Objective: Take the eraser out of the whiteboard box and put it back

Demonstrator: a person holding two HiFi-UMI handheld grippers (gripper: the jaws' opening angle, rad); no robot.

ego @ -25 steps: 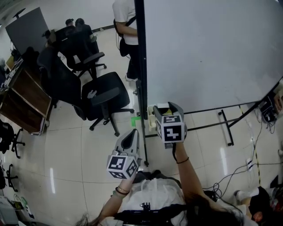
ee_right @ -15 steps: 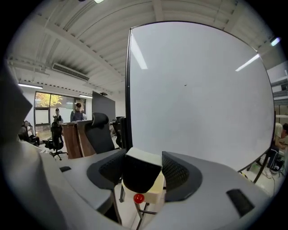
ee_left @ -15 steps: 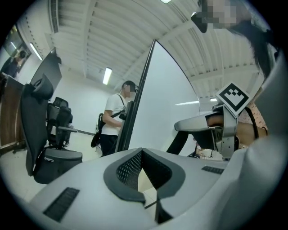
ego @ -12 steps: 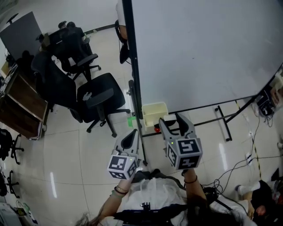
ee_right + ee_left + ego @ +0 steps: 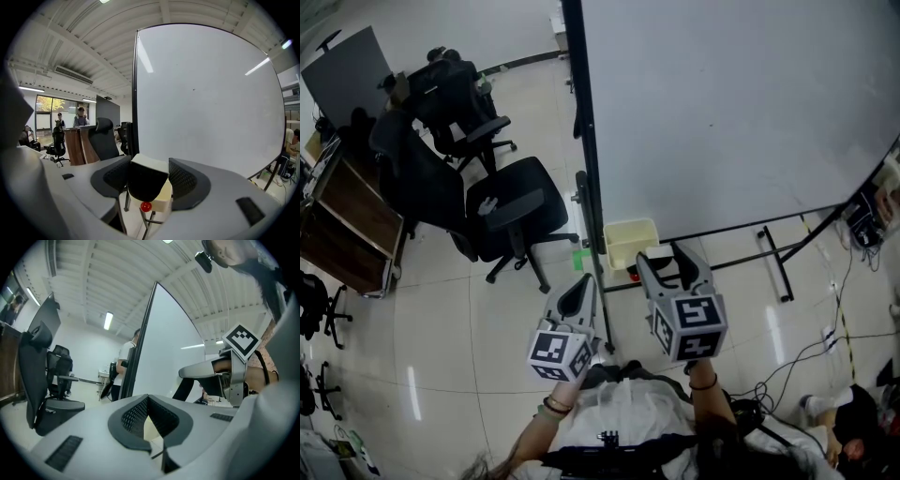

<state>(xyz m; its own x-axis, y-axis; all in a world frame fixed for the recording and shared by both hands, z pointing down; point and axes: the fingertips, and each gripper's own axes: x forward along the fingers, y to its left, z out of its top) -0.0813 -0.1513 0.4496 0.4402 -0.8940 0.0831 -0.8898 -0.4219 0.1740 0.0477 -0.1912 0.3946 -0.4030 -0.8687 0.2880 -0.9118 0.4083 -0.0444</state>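
Whiteboard post (image 5: 584,141) and office chair (image 5: 511,202) beside box (image 5: 628,225) (eraser (image 5: 140,185) in right gripper (image 5: 149,176))

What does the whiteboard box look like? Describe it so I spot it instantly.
Find the big whiteboard and follow its dark left edge down to the bottom corner. The whiteboard box sits there: a small, open-topped cream tub. It is the only pale, boxy thing around, with black office chairs off to its left.
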